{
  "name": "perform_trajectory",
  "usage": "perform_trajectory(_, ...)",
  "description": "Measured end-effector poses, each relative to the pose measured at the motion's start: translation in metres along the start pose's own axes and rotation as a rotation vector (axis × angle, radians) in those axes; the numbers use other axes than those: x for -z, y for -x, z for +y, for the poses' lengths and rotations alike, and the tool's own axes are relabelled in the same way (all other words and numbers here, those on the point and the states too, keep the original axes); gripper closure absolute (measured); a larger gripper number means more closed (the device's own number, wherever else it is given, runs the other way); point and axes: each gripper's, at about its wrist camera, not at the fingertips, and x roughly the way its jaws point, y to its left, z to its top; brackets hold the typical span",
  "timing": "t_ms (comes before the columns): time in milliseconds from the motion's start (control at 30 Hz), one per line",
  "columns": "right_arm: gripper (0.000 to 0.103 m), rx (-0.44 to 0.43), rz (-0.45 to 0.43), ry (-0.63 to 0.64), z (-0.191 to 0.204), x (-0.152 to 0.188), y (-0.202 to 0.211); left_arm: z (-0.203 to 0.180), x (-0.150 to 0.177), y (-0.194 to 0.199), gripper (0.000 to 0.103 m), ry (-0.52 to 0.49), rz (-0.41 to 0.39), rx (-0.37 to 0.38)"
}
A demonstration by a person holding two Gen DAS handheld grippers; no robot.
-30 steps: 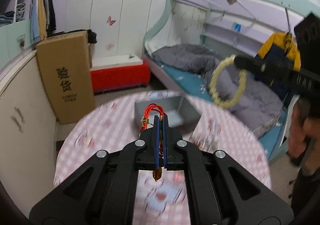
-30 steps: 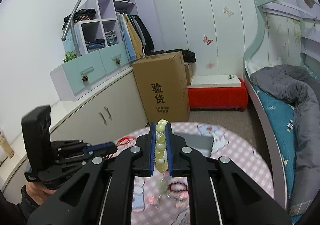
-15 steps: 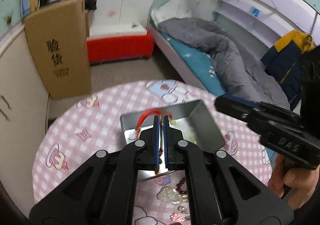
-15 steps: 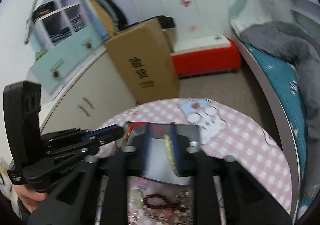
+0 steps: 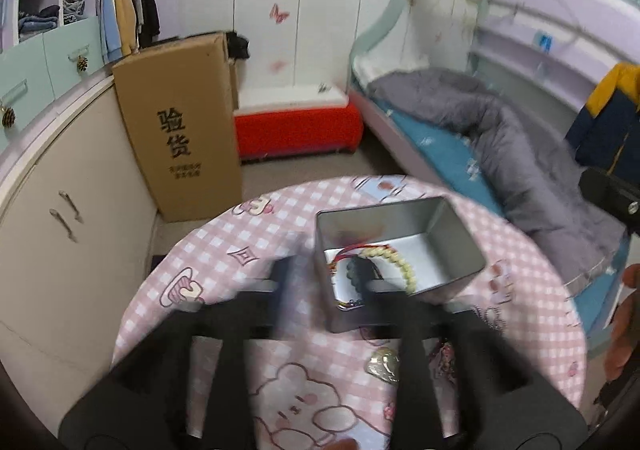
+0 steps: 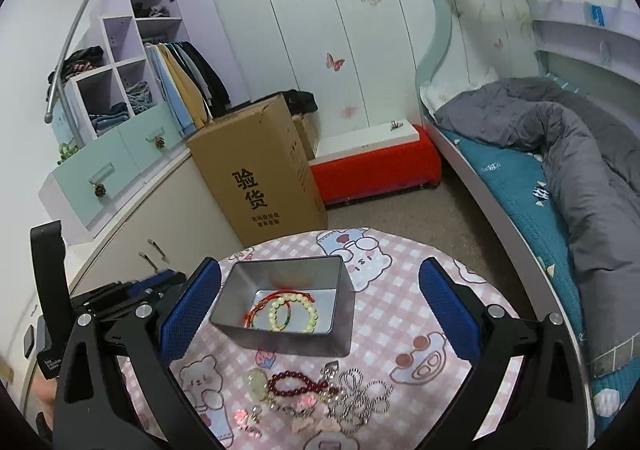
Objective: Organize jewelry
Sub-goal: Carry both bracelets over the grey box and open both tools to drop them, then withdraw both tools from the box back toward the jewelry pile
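A silver tin [image 6: 280, 342] stands on the pink checked table [image 6: 400, 290]. In it lie a cream bead bracelet [image 6: 294, 314] and a red cord bracelet [image 6: 260, 306]. My right gripper [image 6: 320, 270] hangs just above the tin, its jaws opening wide, blue pads [image 6: 192, 314] touching nothing. The left wrist view shows the same tin [image 5: 460, 246], cream bracelet [image 5: 404, 270] and red cord [image 5: 352, 250]. My left gripper [image 5: 320, 278] is blurred there, its jaws opening and holding nothing. From the right wrist view it shows as a dark shape at the tin's left, left gripper [image 6: 132, 290].
In front of the tin lie a dark red bead bracelet [image 6: 296, 382], a pale pendant [image 6: 258, 384], a silver chain [image 6: 360, 394] and small charms. Beyond the table stand a cardboard box [image 6: 256, 174], a red bench [image 6: 376, 170], cabinets and a bed [image 6: 540, 178].
Both grippers have come down over the tin and gone from shut to wide open. The red cord bracelet and the cream bead bracelet have left the jaws and now lie in the tin.
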Motion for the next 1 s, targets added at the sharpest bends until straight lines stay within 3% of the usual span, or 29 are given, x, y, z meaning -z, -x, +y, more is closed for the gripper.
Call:
perform_trajectory(100, 0.008, -0.009, -0.023, 0.025, 0.011, 0.004, 0.015, 0.007, 0.011, 0.03, 0.006, 0.074, -0.171, 0.136)
perform_trajectory(200, 0.008, -0.014, -0.037, 0.056, 0.019, 0.01, 0.028, 0.002, 0.017, 0.038, 0.006, 0.051, -0.16, 0.107)
perform_trajectory(433, 0.008, -0.003, -0.076, 0.119, 0.033, 0.031, 0.062, -0.002, 0.048, 0.071, 0.006, 0.008, -0.242, -0.002)
perform_trajectory(567, 0.008, 0.057, -0.117, 0.121, 0.035, 0.047, 0.079, -0.002, 0.065, 0.084, 0.006, -0.008, -0.236, -0.037)
perform_trajectory(733, 0.008, 0.062, -0.118, 0.116, 0.035, 0.065, 0.086, 0.003, 0.084, 0.098, 0.006, 0.001, -0.229, -0.028)
perform_trajectory(1000, 0.008, -0.014, -0.053, 0.05, 0.024, 0.1, 0.08, 0.001, 0.111, 0.104, 0.006, -0.003, -0.196, -0.02)
